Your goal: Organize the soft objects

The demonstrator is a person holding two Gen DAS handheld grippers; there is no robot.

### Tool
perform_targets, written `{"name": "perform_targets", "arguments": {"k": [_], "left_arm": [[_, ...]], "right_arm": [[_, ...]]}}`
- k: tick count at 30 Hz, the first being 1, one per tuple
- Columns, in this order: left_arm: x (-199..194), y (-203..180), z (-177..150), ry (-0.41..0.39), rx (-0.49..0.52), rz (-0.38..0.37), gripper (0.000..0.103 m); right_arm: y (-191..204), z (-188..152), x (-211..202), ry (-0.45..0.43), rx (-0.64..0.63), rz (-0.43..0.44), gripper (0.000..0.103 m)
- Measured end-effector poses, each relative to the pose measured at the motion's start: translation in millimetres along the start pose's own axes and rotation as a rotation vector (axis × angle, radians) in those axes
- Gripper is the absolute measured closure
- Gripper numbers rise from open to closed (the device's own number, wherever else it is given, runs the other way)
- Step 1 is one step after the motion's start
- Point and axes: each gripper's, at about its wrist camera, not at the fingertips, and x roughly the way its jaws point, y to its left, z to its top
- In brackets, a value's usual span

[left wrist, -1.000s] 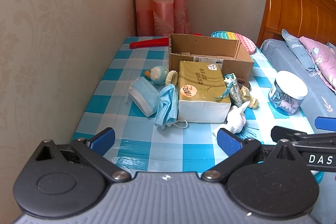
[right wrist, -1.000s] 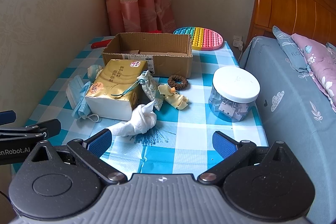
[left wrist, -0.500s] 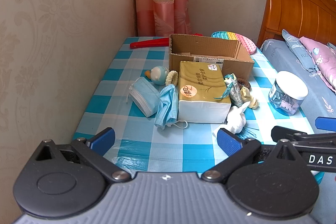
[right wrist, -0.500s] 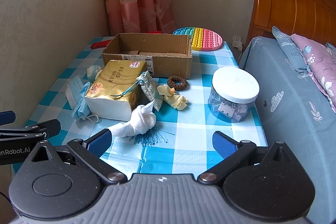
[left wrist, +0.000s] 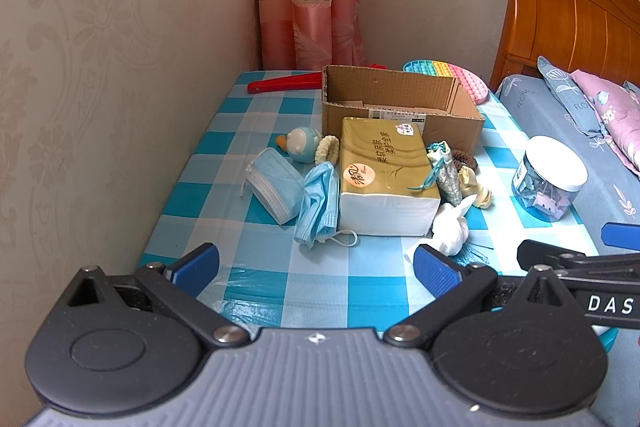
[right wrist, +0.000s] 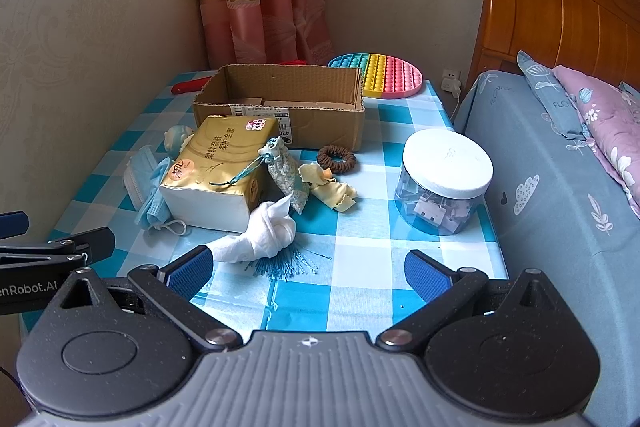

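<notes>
An open cardboard box (left wrist: 400, 107) (right wrist: 288, 107) stands at the back of the checked table. In front of it lies a gold tissue pack (left wrist: 384, 175) (right wrist: 220, 167). Left of the pack are two blue face masks (left wrist: 296, 187) (right wrist: 148, 183), a blue duck toy (left wrist: 302, 143) and a cream scrunchie (left wrist: 327, 149). Right of it lie a floral sachet (right wrist: 286, 173), a yellow cloth (right wrist: 328, 185), a brown scrunchie (right wrist: 336, 159) and a white cloth (right wrist: 264, 237). My left gripper (left wrist: 316, 267) and right gripper (right wrist: 308, 271) hover open over the near edge, holding nothing.
A clear jar with a white lid (right wrist: 444, 183) stands at the table's right side. A rainbow pop mat (right wrist: 376, 75) and a red tool (left wrist: 284, 85) lie behind the box. A wall borders the left, a bed (right wrist: 560, 187) the right.
</notes>
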Motion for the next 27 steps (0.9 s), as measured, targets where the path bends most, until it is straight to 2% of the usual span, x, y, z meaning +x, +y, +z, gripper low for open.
{"name": "perform_targets", "arguments": {"k": [14,27], "left_arm": [[8,3,7,0.007,0.006,0.004,0.001],[31,4,8,-0.022,0.039,-0.025,0.001]], "right_arm": [[2,7,5,0.007,-0.021,0.012,0.000],[-1,11,31,0.000,-0.070,0.043,0.000]]}}
